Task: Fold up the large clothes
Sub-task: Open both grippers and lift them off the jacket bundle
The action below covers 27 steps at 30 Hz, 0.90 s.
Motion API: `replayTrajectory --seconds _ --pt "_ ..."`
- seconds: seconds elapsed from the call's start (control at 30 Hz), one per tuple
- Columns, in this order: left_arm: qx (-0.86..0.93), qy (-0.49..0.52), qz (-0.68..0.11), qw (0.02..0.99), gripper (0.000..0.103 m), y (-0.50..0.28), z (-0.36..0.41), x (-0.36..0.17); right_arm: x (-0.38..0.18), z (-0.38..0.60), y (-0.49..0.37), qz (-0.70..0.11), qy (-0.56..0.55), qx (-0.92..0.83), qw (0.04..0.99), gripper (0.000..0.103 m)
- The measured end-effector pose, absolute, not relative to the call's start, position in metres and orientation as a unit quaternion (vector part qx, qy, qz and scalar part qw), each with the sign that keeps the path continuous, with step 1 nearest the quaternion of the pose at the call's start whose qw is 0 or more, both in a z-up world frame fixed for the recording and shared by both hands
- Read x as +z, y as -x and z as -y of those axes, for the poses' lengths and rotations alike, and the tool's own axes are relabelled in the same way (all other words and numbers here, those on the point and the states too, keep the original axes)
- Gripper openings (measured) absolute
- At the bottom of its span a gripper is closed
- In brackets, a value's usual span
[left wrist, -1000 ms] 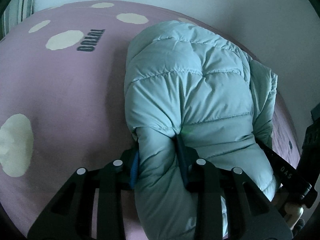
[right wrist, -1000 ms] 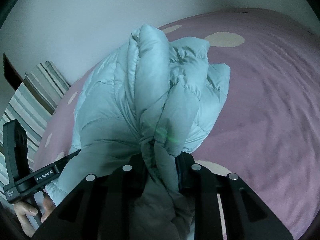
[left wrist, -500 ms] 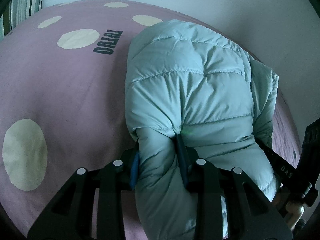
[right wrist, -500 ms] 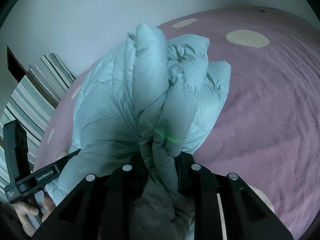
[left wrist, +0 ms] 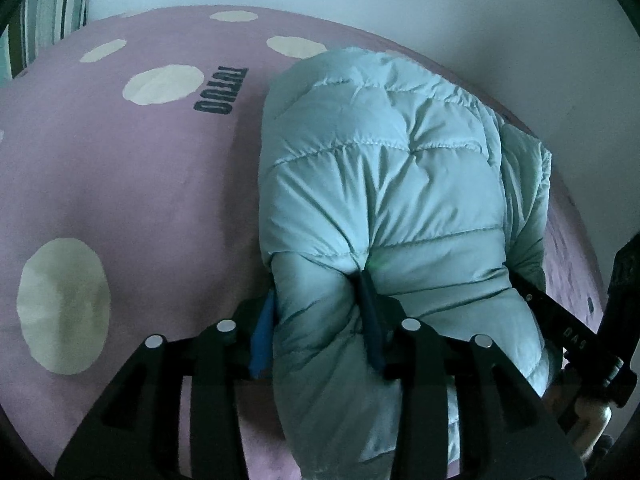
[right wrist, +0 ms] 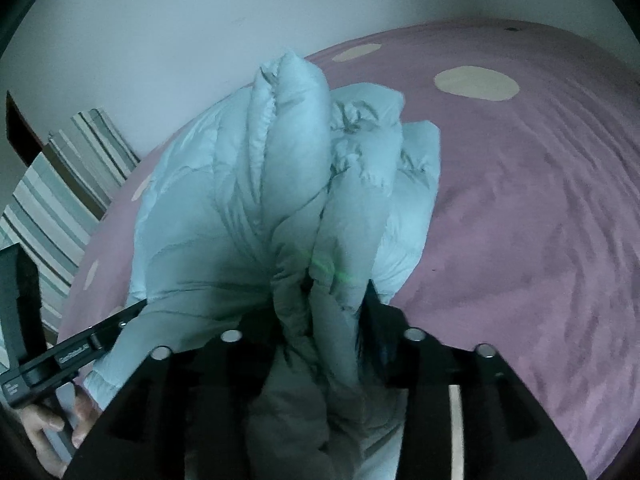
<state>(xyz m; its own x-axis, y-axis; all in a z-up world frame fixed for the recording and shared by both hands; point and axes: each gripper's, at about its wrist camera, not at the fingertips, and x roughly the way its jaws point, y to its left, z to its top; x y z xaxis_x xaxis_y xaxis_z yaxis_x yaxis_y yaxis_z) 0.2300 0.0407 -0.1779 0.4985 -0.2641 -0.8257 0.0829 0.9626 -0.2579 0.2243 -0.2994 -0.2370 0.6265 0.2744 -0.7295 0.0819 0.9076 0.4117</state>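
Left wrist view: one puffer jacket point(left wrist: 380, 184) on one bedspread point(left wrist: 132, 184), pinched by both left claw point(left wrist: 318, 320) and right claw point(right wrist: 320, 320).

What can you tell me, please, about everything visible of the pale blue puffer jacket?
The puffer jacket is pale blue-green, quilted into stitched, padded panels of smooth, slightly shiny fabric. It is bundled into thick folds and lies on the pink bedspread with cream spots, its far end near the wall. The left gripper is shut on a thick fold of its near edge, and the right gripper is shut on several bunched layers. A greyer inner lining shows below the right grip.
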Motion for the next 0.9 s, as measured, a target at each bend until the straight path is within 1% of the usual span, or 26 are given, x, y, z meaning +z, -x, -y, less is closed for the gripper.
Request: replayTrajectory --seconds 0.07,0.17,0.37,0.53,0.67,0.9 --pt "-0.097 0.085 -0.485 0.865 0.04 -0.225 -0.04 -0.174 -0.236 0.302 -0.222 -0.428 -0.217 0.05 0.876 0.048" --pt "-0.094 0.075 -0.48 0.869 0.043 -0.22 -0.038 -0.171 -0.233 0.304 -0.218 -0.427 -0.22 0.045 0.876 0.05" --pt "-0.091 0.064 -0.476 0.872 0.05 -0.215 -0.039 -0.165 -0.218 0.308 -0.214 -0.424 -0.221 0.037 0.878 0.05" --pt "-0.091 0.062 -0.473 0.874 0.051 -0.208 -0.039 -0.159 -0.209 0.311 -0.207 -0.421 -0.216 0.027 0.88 0.05" --pt "-0.091 0.055 -0.467 0.878 0.056 -0.198 -0.036 -0.154 -0.199 0.304 -0.194 -0.419 -0.188 0.012 0.888 0.05" --pt "-0.081 0.029 -0.458 0.885 0.06 -0.191 -0.03 -0.152 -0.202 0.298 -0.178 -0.429 -0.167 -0.01 0.888 0.05"
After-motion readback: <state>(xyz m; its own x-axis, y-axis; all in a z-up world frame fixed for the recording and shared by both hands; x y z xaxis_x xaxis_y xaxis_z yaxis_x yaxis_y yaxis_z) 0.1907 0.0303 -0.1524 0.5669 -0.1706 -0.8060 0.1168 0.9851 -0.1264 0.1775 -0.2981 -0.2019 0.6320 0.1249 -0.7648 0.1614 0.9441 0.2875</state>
